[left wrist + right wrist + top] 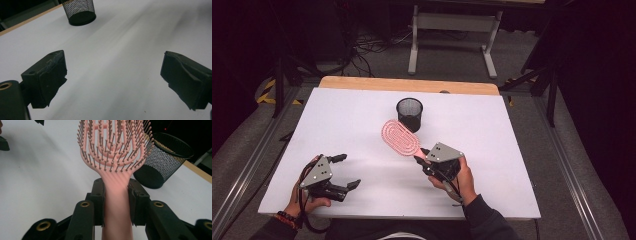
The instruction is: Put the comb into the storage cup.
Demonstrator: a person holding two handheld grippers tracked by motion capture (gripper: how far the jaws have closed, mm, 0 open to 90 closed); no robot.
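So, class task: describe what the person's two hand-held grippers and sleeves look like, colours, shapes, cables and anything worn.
The left gripper and the right gripper are black two-jaw tools, each topped by a grey three-cornered plate with small dark dots. The blocky black jaw pads look worn at the edges, and brass-coloured rings sit in the linkage joints. A black cable trails from the left gripper. The person wears dark sleeves and a beaded wristband on the left wrist.

Lab or studio, dark curtains, floor cables (367,47), hazard tape (268,92) (yellow-black), white board (362,130) on wooden table (407,84)
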